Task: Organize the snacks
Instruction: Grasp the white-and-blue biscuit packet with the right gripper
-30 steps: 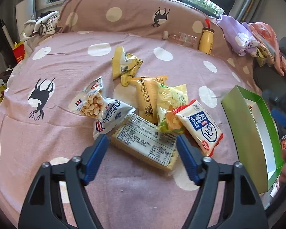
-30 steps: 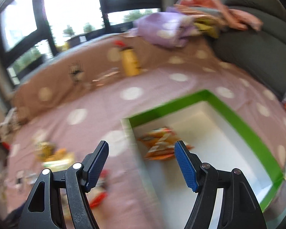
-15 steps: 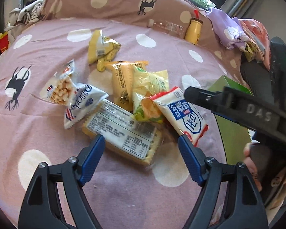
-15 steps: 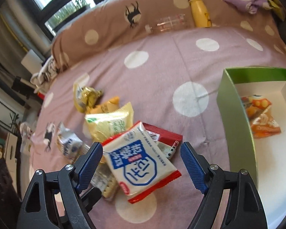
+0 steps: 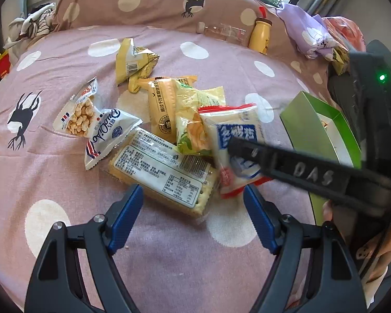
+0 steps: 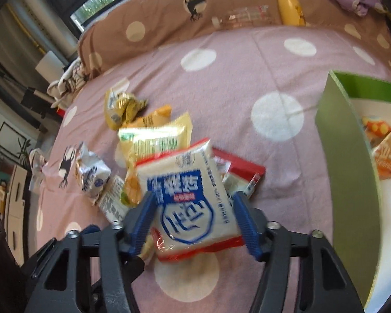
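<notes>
- Pink dotted bed (image 5: 65,182) below a window, brown dotted bolster far beyond both pairs of jaws, snacks heaped just ahead of them.
- Right gripper (image 6: 193,198): jaws just been closing, now narrow and clamped on the white-and-blue packet (image 6: 185,182), one pad on each long edge.
- Packet's long axis running straight away from the right jaws, red bottom seam nearest the wrist, top end pointing at the heap; gripped across its short width.
- Green box (image 6: 346,156) open-topped, close off to the right of the right jaws, its near wall standing between packet and white floor; judged to call for a lift over that wall, then a swing to the right.
- Right hand clearly the nearer to the box; from the left jaws, box lying further right, past the other gripper's arm.
- Left gripper (image 5: 193,190): jaws wide, nothing between the pads, hanging just short of the cracker pack (image 5: 164,169), label side up, long axis slanting across the gap.
- Count on the bed, packet in the jaws included: about nine, namely two small yellow, one orange-yellow, one green-yellow, one white-and-blue, one red packet (image 6: 238,167) just beyond it, two white nut bags, one cracker pack; overlaps leaving the total unsure.
- Inside the box: orange wrappers (image 6: 385,156), one or two, hard to separate.
- By the bolster: one yellow bottle (image 5: 259,37), one clear bottle (image 5: 221,30) lying flat.
</notes>
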A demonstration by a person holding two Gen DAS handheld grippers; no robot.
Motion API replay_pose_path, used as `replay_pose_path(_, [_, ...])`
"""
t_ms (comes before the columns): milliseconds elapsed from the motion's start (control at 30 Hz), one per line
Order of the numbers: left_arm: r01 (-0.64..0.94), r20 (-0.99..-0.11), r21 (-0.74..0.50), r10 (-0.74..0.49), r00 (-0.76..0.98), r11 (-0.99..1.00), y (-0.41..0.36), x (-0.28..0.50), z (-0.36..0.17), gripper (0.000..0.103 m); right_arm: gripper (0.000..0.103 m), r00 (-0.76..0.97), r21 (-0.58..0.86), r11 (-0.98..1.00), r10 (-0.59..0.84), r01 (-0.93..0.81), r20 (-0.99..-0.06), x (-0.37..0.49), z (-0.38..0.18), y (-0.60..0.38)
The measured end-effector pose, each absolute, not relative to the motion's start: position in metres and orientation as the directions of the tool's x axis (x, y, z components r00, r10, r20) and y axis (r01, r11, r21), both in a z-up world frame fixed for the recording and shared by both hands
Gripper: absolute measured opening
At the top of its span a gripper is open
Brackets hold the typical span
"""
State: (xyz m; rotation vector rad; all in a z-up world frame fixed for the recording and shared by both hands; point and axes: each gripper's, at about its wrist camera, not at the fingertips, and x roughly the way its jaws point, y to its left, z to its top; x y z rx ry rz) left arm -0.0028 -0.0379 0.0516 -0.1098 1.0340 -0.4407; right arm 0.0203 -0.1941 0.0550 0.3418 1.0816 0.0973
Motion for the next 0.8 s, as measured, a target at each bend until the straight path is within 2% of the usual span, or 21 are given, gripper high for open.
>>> replay_pose_path(333, [0.342,-0.8,-0.288,-0.421,0.427,0.894,-0.052,-0.003,0.046,0.07,0.052,0.48,0.341,0.937,0.265,0.076,-0.836,0.011,0.053,-0.189])
replay_pose_path(433, [0.369,-0.799,-0.272,-0.422,0.429,0.889,-0.062,-0.003,0.043,0.063,0.046,0.485,0.366,0.926,0.279,0.094,-0.829,0.009,0.053,-0.194])
replay_pose_path(533, [0.404,-0.794,-0.273,-0.442,0.418,0.873,-0.072,0.0,0.04,0.053,0.038,0.492,0.394,0.913,0.296,0.107,-0.818,0.009,0.051,-0.199])
replay_pose_path(633, [0.425,-0.777,-0.28,-0.463,0.426,0.861,-0.078,0.004,0.039,0.044,0.035,0.494,0.419,0.901,0.315,0.114,-0.81,0.008,0.05,-0.202])
replay_pose_path(800, [0.432,-0.766,-0.278,-0.47,0.439,0.858,-0.08,0.008,0.038,0.044,0.035,0.504,0.433,0.89,0.312,0.14,-0.805,0.007,0.049,-0.206])
